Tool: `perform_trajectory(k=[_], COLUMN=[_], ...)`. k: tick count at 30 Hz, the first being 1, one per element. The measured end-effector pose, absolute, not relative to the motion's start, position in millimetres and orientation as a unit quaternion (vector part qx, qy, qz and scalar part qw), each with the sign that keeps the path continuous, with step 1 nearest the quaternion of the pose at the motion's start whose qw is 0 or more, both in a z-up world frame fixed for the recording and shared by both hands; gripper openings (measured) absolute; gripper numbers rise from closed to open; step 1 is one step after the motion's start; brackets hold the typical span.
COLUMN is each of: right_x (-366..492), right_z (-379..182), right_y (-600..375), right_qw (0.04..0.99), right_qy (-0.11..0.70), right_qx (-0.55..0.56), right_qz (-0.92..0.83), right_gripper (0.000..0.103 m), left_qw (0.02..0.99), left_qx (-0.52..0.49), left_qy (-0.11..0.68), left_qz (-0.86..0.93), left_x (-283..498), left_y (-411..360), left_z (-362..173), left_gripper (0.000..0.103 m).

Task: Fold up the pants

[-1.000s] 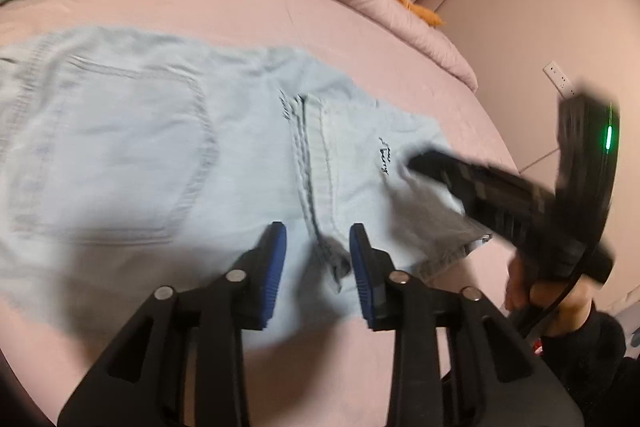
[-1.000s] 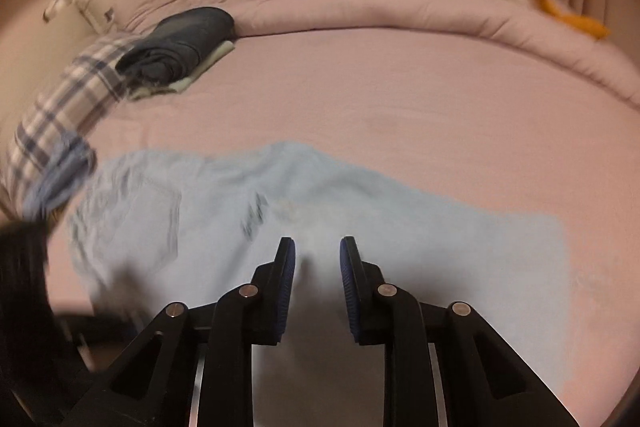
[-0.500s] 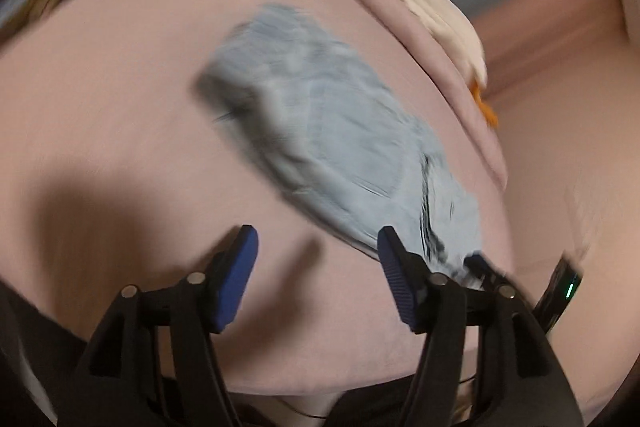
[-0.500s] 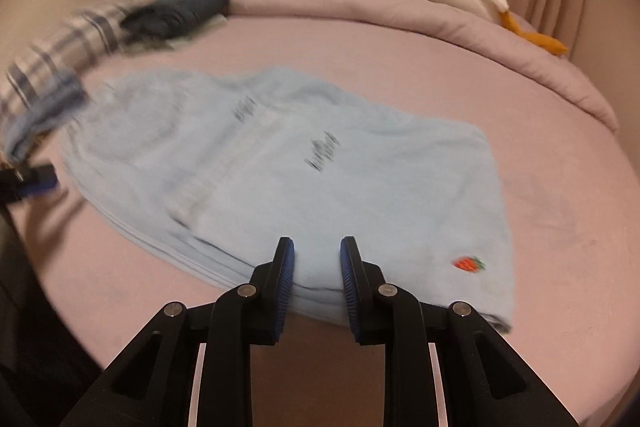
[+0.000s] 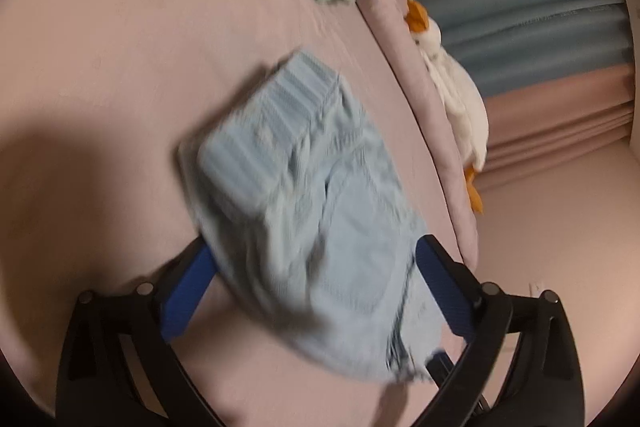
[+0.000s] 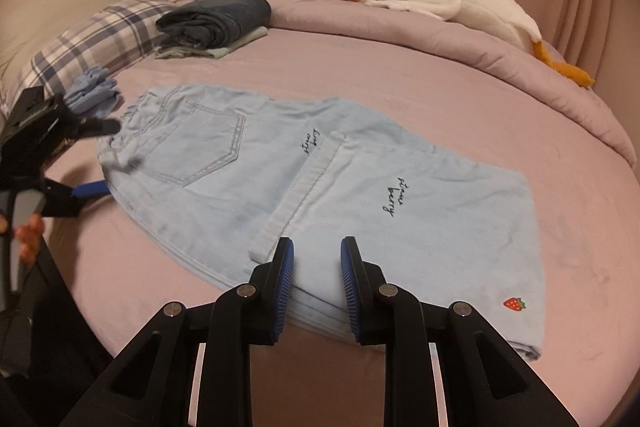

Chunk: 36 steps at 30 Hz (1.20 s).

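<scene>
Light blue denim pants (image 6: pixel 280 183) lie folded on the pink bed, the legs doubled back over the seat, back pocket up. In the left wrist view the pants (image 5: pixel 312 227) are blurred. My left gripper (image 5: pixel 316 267) is wide open at the waistband end, one finger on each side of the fabric; it also shows in the right wrist view (image 6: pixel 96 159) at the far left. My right gripper (image 6: pixel 316 267) is slightly open and empty, just above the near folded edge.
A stack of folded dark clothes (image 6: pixel 216 15) lies behind the pants. A plaid pillow (image 6: pixel 92 43) and a small blue cloth (image 6: pixel 92 91) are at the left. A white goose plush (image 6: pixel 448 3) lies on the rumpled duvet at the back.
My left gripper has opened wide and swung round to the waistband end. My right gripper has pulled back from the pants toward the near edge; the pants lie still.
</scene>
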State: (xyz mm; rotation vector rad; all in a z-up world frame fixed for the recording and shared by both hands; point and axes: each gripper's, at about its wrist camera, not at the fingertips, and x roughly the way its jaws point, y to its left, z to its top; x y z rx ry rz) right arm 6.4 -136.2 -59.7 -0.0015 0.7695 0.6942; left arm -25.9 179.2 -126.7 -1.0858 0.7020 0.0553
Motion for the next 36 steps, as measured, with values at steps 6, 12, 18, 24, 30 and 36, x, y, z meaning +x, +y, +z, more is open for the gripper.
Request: perform_trajectory(k=[6,12,18,24,30,36], right_x=[21,50,93,128,109,23], right_z=[-58,-56,-54,-75,-57,-61], right_y=[-132,-104,-51,-9,-16,-18], right_qw=[0.864,0.854,0.841,0.825,0.823,0.800], right_qy=[0.377,0.393,0.415,0.460,0.460,0.461], right_qx=[0.015,0.020,-0.008,-0.041,-0.071,-0.133], right_qz=[0.334,0.340,0.346,0.326,0.327,0.361], right_gripper=[0.024,0.024,0.024,0.024,0.024,0.024], left_qw=[0.810,0.792,0.819,0.873,0.891,0.903], left_qx=[-0.489,-0.499,-0.457,-0.367,-0.334,-0.299], left_qy=[0.322,0.350,0.346,0.321,0.308,0.308], left_qz=[0.041,0.025,0.008,-0.006,-0.015,-0.022], left_x=[-5,-7,-17,-25,-25,-22], left_y=[183,204,200,181,172,158], left_z=[-126,-145,-128,-92,-79,-67], left_gripper=[0.101,0.035,0.031,0.029,0.029,0.026])
